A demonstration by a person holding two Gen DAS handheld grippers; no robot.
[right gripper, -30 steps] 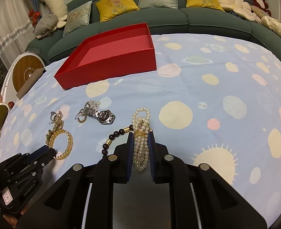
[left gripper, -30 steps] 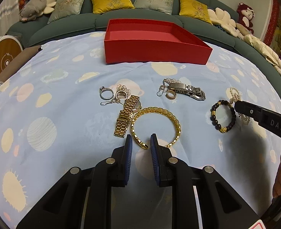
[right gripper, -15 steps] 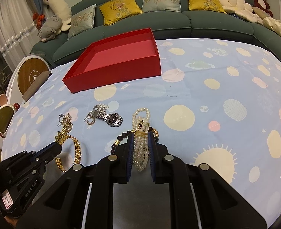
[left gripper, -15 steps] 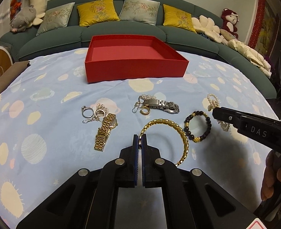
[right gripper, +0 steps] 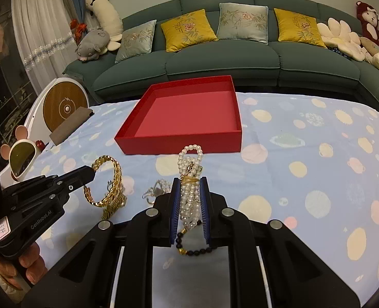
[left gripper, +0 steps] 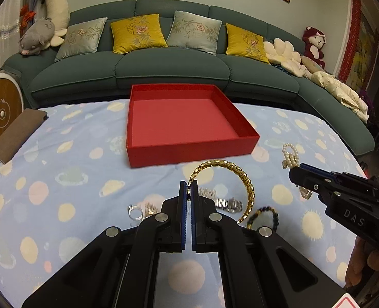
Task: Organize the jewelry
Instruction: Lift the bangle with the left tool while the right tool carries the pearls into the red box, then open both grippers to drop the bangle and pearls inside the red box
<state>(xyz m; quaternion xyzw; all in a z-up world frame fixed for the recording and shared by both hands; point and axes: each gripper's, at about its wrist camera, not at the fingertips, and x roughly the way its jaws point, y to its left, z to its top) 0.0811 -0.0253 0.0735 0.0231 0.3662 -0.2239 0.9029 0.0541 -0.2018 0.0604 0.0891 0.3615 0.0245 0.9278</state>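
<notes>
Both tongs are carrying jewelry: left tongs (left gripper: pixel 188 191) clamping the gold bangle (left gripper: pixel 242 178), right tongs (right gripper: pixel 189 202) clamping the pearl strand (right gripper: pixel 189 179). Next, I judge, both are needing to travel over the red box (left gripper: pixel 189 151) and let go.

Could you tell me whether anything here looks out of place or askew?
Nothing looks damaged or spilled. The left gripper holds the gold bangle by one end, so it hangs tilted; the right gripper holds the pearl bracelet. The red tray is empty.

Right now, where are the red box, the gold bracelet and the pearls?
red box (left gripper: pixel 189 151), left wrist view, front wall.
gold bracelet (left gripper: pixel 249 187), left wrist view, right curve.
pearls (right gripper: pixel 189 195), right wrist view, middle strands.
</notes>
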